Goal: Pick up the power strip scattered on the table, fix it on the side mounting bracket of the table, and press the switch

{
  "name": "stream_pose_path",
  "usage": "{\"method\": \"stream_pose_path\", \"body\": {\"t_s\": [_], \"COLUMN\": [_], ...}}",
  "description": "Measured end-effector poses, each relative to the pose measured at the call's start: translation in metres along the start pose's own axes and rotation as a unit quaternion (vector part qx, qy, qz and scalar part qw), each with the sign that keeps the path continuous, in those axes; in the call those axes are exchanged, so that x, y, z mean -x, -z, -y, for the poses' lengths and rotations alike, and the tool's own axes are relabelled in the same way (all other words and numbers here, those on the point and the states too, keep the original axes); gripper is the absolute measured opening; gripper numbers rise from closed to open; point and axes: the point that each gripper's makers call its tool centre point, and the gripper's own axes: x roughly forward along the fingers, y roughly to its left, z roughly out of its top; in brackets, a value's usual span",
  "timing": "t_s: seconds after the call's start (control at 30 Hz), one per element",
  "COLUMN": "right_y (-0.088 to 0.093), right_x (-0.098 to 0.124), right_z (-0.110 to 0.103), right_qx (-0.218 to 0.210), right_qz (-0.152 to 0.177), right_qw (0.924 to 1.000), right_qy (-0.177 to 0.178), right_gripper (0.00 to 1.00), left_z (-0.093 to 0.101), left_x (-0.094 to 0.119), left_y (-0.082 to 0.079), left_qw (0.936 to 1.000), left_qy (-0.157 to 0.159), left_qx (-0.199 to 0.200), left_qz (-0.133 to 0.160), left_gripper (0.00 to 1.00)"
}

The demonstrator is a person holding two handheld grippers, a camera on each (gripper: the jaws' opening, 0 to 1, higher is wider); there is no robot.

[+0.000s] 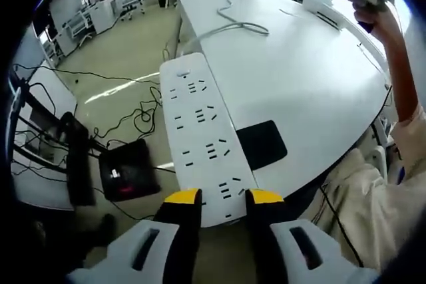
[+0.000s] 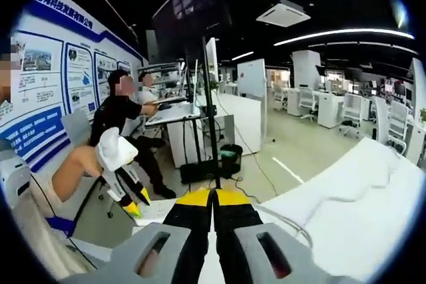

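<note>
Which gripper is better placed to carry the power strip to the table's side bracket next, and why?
The left gripper. Its jaws grip the near end of the power strip at the table edge. The right gripper is raised away with its jaws together, holding nothing.

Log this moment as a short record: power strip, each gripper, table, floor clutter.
power strip: white power strip, near end between the left gripper's jaws, lying along the white table's edge
cord: white cable trailing across the table
black pad: on the table beside the strip
right gripper: jaws together, nothing between, raised off the table
floor: black cables and a black box
</note>
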Motion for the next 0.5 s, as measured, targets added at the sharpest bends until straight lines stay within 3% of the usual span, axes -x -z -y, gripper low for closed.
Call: {"method": "stream_pose_path", "body": {"t_s": [0.5], "right_y": [0.009], "right_x": [-0.030], "right_z": [-0.008], "right_qx": [0.020], "right_qz": [-0.045], "right_qw": [0.9986], "right_qy": [-0.017], "right_gripper": [0.00], "left_z": [0.000], "left_x": [0.000], "left_y": [0.000], "left_qw": [1.0000], "left_qy": [-0.003], "left_qx": [-0.003], "left_qz": [-0.008], "left_gripper": [0.32]}}
